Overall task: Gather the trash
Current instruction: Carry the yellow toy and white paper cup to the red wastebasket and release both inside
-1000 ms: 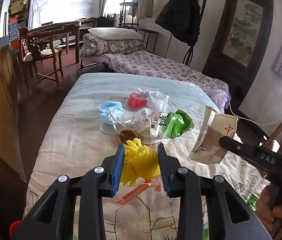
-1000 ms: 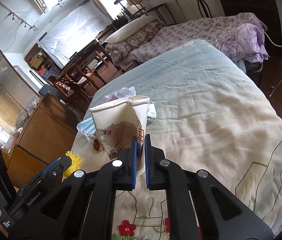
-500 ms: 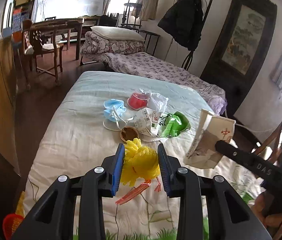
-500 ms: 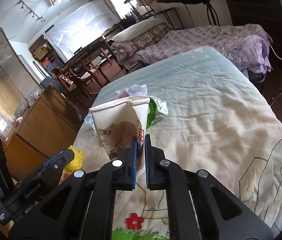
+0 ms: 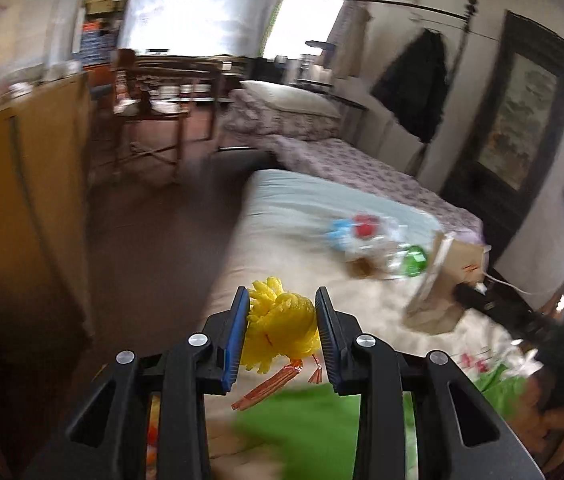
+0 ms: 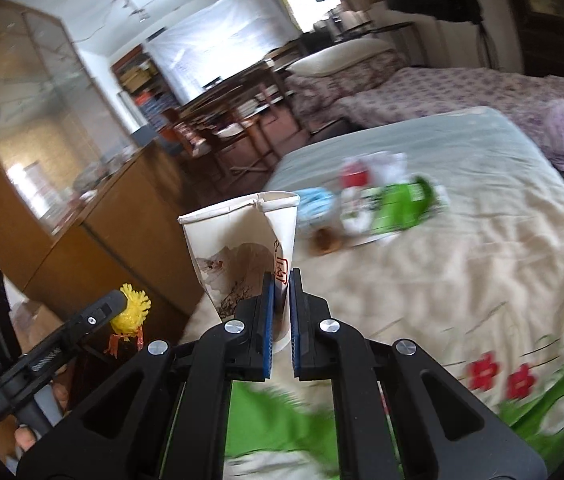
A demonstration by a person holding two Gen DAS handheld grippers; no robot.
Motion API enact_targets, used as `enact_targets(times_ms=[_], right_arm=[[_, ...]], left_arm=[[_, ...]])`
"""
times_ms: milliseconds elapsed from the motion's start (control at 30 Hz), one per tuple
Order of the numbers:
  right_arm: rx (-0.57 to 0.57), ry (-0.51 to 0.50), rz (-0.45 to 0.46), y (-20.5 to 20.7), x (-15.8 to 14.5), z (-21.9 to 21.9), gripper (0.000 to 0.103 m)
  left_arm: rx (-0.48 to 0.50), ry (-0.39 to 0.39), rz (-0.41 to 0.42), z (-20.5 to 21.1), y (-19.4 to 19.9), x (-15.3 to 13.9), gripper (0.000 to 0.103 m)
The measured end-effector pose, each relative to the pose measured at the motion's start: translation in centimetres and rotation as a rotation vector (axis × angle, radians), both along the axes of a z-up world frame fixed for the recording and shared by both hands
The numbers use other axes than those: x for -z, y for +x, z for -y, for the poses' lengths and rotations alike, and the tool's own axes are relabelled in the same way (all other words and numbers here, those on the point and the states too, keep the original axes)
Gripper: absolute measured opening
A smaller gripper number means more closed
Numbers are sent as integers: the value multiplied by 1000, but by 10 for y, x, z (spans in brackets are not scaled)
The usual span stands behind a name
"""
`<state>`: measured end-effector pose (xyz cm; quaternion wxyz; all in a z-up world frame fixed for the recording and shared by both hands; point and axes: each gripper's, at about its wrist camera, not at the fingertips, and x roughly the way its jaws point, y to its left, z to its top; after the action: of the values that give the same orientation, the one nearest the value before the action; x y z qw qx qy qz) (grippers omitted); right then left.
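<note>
My left gripper (image 5: 282,336) is clamped on a yellow mesh scrap (image 5: 282,326) with orange strands, held in the air off the bed's (image 5: 306,272) near edge. At two o'clock, my right gripper (image 6: 280,312) pinches the wall of a white paper bag (image 6: 241,248), mouth up. Loose litter (image 5: 378,244) lies beyond on the quilt. I judge I'm mid-carry; next, line the scrap over the bag's mouth and let go.

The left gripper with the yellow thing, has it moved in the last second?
Yes. The left gripper swung left and back: the trash pile now sits far right of it.
</note>
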<state>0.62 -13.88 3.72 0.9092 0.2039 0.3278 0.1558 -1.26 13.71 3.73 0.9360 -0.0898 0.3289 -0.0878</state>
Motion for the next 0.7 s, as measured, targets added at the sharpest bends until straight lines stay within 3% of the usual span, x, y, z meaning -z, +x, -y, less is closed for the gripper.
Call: enact_targets(times_ms=[233, 267, 400, 700], right_arm=[[-161, -15, -8, -18, -9, -74, 8], [-182, -22, -12, -19, -9, -84, 8], [-275, -66, -36, -25, -4, -135, 8], [-465, -181, -131, -30, 33, -235, 8]], left_arm=[[-160, 8, -84, -94, -44, 39, 34], [-178, 13, -102, -105, -51, 47, 37], [-268, 3, -170, -147, -69, 80, 68], [-468, 42, -232, -219, -108, 115, 88]])
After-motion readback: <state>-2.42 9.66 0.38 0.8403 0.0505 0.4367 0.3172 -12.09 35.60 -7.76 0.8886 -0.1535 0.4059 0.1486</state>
